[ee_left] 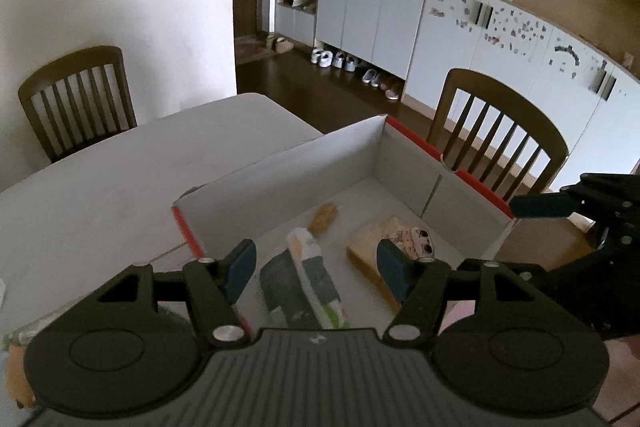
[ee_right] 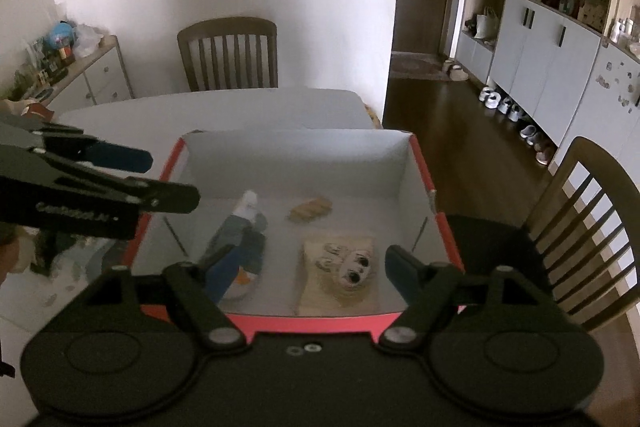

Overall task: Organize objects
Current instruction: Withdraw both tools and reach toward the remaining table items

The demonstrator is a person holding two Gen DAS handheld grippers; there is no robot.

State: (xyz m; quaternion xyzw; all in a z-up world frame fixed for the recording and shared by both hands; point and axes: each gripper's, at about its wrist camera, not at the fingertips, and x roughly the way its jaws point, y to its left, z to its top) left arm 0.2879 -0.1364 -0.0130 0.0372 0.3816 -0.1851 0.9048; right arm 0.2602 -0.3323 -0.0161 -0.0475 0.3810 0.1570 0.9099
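An open red-edged box [ee_right: 422, 163] is seen on the white desk [ee_right: 240, 107], its inside white. Three things are laid on its floor: a blue-and-white tube [ee_right: 240, 235] at the left, a small tan piece [ee_right: 311, 207] towards the far wall, and a flat tan pack printed with a cartoon face [ee_right: 340, 271] at the right. The left gripper [ee_left: 316, 267] is held above the tube with jaws apart and nothing between them. The right gripper [ee_right: 308, 275] is likewise spread and empty above the box's near edge
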